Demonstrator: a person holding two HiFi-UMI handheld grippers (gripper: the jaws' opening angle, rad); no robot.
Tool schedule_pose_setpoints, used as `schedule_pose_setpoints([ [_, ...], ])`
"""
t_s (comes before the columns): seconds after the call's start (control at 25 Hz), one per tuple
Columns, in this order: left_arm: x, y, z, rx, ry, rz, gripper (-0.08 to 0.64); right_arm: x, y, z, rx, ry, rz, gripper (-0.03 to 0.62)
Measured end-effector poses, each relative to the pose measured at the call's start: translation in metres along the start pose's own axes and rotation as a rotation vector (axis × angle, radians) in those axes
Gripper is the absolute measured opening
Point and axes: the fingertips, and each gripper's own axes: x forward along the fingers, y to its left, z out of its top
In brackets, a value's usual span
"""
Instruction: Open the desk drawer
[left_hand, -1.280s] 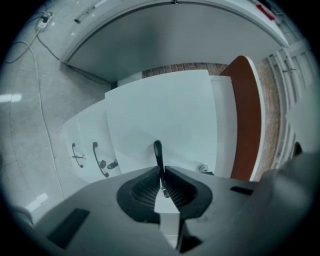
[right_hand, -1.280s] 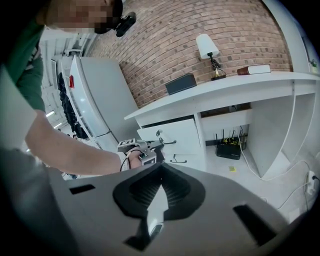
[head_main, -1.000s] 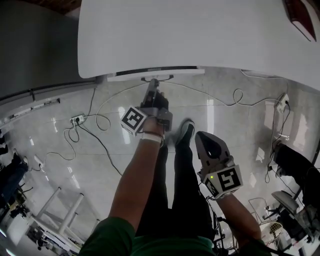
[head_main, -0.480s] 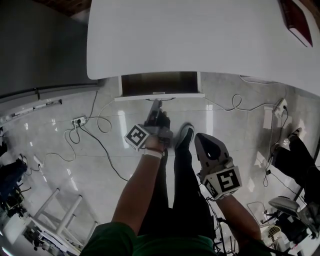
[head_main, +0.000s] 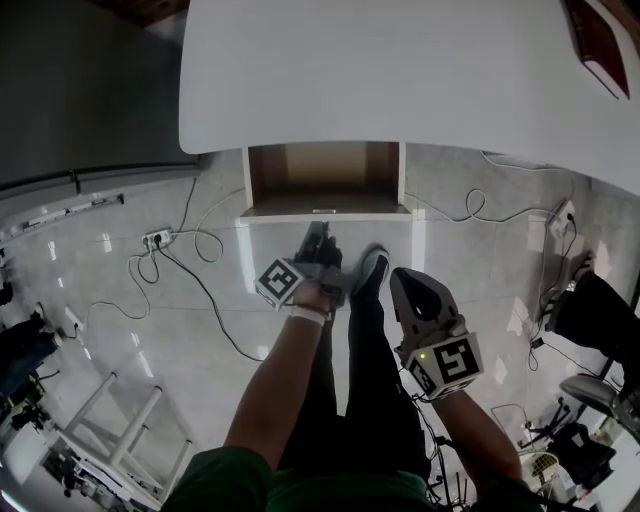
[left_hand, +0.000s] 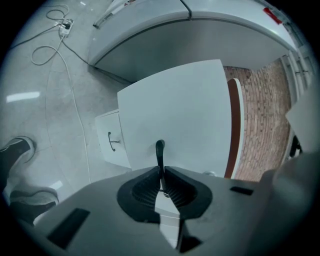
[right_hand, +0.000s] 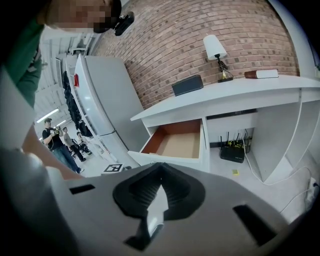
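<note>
The white desk (head_main: 400, 70) has its drawer (head_main: 325, 178) pulled well out, and the brown inside shows. My left gripper (head_main: 316, 232) is at the white drawer front (head_main: 325, 214). In the left gripper view my left gripper (left_hand: 160, 175) is shut on the thin black drawer handle (left_hand: 160, 150), which stands out from the white front panel (left_hand: 175, 110). My right gripper (head_main: 410, 285) hangs back by the person's right leg, shut with nothing in it. The right gripper view looks past the shut right gripper (right_hand: 155, 200) at the open drawer (right_hand: 175, 142) from the side.
Cables (head_main: 200, 250) and a power strip (head_main: 155, 240) lie on the tiled floor left of the drawer. The person's shoe (head_main: 372, 265) is just below the drawer front. A lamp (right_hand: 215, 50), a book (right_hand: 262, 74) and a dark box (right_hand: 187, 85) stand on the desk. A router (right_hand: 232, 150) sits underneath.
The drawer has slid out from almost shut to well open. My left gripper has come back toward the person with the handle in it. The right gripper has stayed put.
</note>
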Motion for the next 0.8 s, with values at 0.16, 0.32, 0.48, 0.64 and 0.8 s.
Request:
schedule_pose_setpoints([
  [0.16,0.005,0.012,-0.002,0.003,0.018,0.016,0.026,0.005,-0.003,-0.001,-0.008,-0.008,0.004,0.002],
  [0.32,0.006,0.022,-0.001,-0.013,0.010,0.036,0.026,0.010,-0.006,0.001,-0.011,-0.029,0.002,0.002],
  [0.48,0.005,0.034,-0.001,-0.020,0.009,0.059,0.026,0.011,-0.008,-0.001,-0.009,-0.026,0.001,0.002],
  [0.64,0.007,0.042,-0.001,-0.022,0.009,0.071,0.025,0.013,-0.010,-0.003,0.003,-0.023,0.002,0.002],
  [0.8,0.008,0.050,-0.002,-0.022,0.011,0.084,0.025,0.013,-0.008,-0.005,0.026,-0.015,0.002,0.002],
])
